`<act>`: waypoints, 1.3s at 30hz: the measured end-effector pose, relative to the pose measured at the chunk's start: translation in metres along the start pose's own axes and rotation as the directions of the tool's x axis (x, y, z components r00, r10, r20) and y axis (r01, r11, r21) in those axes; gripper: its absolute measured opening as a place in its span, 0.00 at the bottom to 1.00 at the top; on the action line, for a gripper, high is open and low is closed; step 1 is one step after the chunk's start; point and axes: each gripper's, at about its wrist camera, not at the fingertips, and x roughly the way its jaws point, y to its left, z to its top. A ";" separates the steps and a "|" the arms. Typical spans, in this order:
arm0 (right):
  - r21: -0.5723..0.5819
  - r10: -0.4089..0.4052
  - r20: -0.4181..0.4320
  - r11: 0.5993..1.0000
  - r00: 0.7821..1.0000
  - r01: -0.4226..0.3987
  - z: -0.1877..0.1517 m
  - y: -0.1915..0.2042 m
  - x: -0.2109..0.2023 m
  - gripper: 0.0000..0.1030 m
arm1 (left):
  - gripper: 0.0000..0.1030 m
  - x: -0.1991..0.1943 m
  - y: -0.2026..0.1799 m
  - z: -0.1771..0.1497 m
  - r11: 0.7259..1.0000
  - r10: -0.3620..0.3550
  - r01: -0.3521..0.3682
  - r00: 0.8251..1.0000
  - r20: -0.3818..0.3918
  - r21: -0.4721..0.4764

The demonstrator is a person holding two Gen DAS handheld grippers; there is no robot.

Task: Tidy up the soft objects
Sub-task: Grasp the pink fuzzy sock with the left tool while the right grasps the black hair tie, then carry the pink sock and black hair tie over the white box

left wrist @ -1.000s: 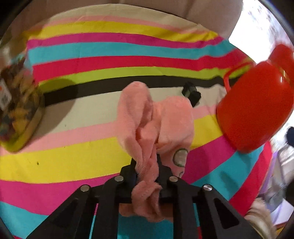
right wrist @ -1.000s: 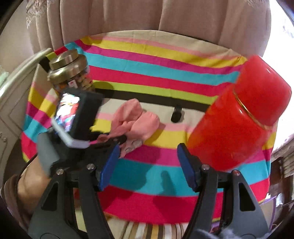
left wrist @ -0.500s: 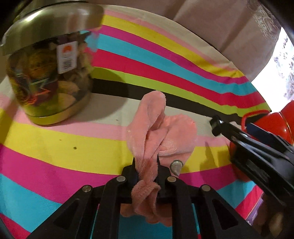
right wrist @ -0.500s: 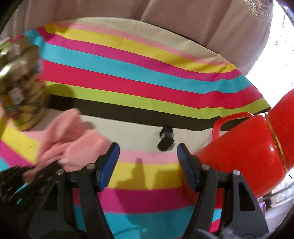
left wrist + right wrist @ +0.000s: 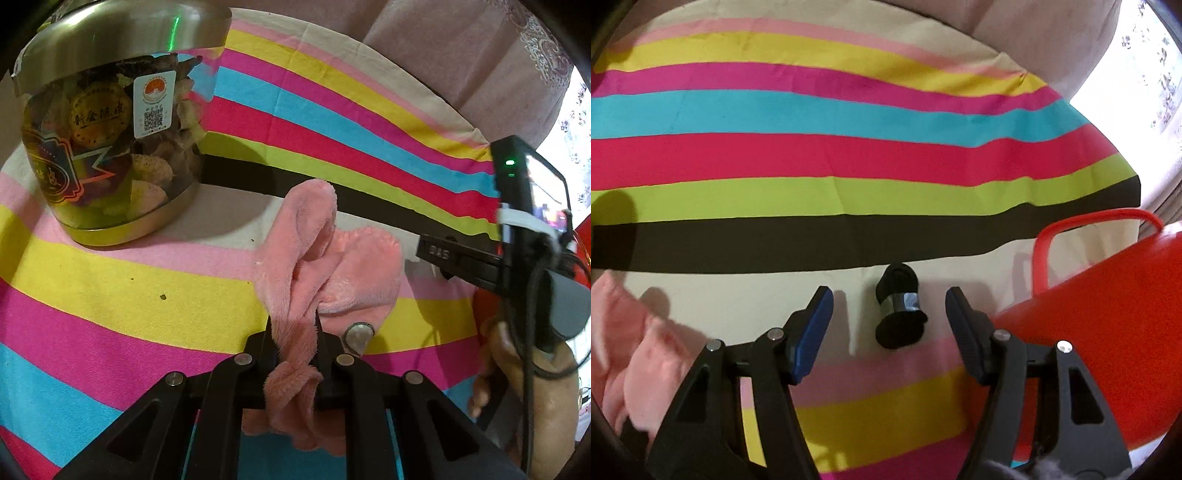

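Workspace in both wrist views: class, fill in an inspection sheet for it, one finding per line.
Surface: striped cloth in many colours, lying flat.
Job's things: pink fleece cloth, bunched, partly resting on the stripes.
Clutter: jar with a metal lid at the left; red container with a handle at the right; small black part lying on the cloth.
Grippers: left gripper shut on the fleece; right gripper open, jaws on either side of the black part, which they do not touch.
Cables: black cable running along the right gripper's body.
Surroundings: curtain behind, bright window at the right.
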 end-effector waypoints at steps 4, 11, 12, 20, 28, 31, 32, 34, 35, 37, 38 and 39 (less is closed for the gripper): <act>0.056 0.069 -0.023 0.996 0.997 -0.068 0.006 -0.009 0.009 0.40 | 0.13 -0.001 0.002 0.000 1.000 -0.005 0.005 1.000 0.001 -0.003; 0.105 0.203 -0.018 0.974 0.979 -0.200 -0.003 -0.021 0.003 0.23 | 0.13 -0.006 0.001 0.000 1.000 -0.013 0.013 1.000 0.015 0.005; 0.105 0.221 -0.015 0.970 0.975 -0.218 -0.005 -0.023 -0.001 0.23 | 0.13 -0.007 0.001 0.000 1.000 -0.016 0.015 1.000 0.018 0.006; 0.049 0.269 0.073 0.961 0.961 -0.272 -0.038 -0.037 -0.064 0.23 | 0.13 -0.026 -0.002 -0.004 0.999 -0.045 0.045 0.998 0.051 0.007; 0.053 0.281 0.134 0.956 0.950 -0.290 -0.070 -0.068 -0.112 0.23 | 0.13 -0.062 -0.013 -0.012 0.994 -0.106 0.104 0.991 0.082 0.024; 0.061 0.280 0.154 0.954 0.948 -0.292 -0.073 -0.084 -0.121 0.23 | 0.13 -0.076 -0.023 -0.018 0.992 -0.124 0.121 0.988 0.092 0.037; 0.065 0.280 0.160 0.954 0.947 -0.293 -0.076 -0.090 -0.126 0.23 | 0.13 -0.082 -0.026 -0.020 0.991 -0.132 0.129 0.987 0.094 0.042; 0.068 0.278 0.171 0.954 0.945 -0.293 -0.082 -0.098 -0.134 0.23 | 0.13 -0.089 -0.032 -0.025 0.989 -0.144 0.140 0.985 0.096 0.049; 0.069 0.279 0.176 0.953 0.944 -0.295 -0.086 -0.103 -0.139 0.23 | 0.13 -0.093 -0.035 -0.026 0.988 -0.150 0.146 0.984 0.097 0.053; 0.076 0.281 0.185 0.951 0.942 -0.299 -0.094 -0.113 -0.146 0.23 | 0.13 -0.102 -0.042 -0.031 0.985 -0.164 0.158 0.981 0.101 0.065; 0.079 0.280 0.191 0.951 0.941 -0.299 -0.098 -0.119 -0.150 0.23 | 0.13 -0.106 -0.046 -0.034 0.984 -0.172 0.165 0.980 0.103 0.069; 0.081 0.279 0.194 0.951 0.940 -0.299 -0.100 -0.123 -0.152 0.23 | 0.13 -0.110 -0.052 -0.035 0.982 -0.180 0.173 0.978 0.103 0.074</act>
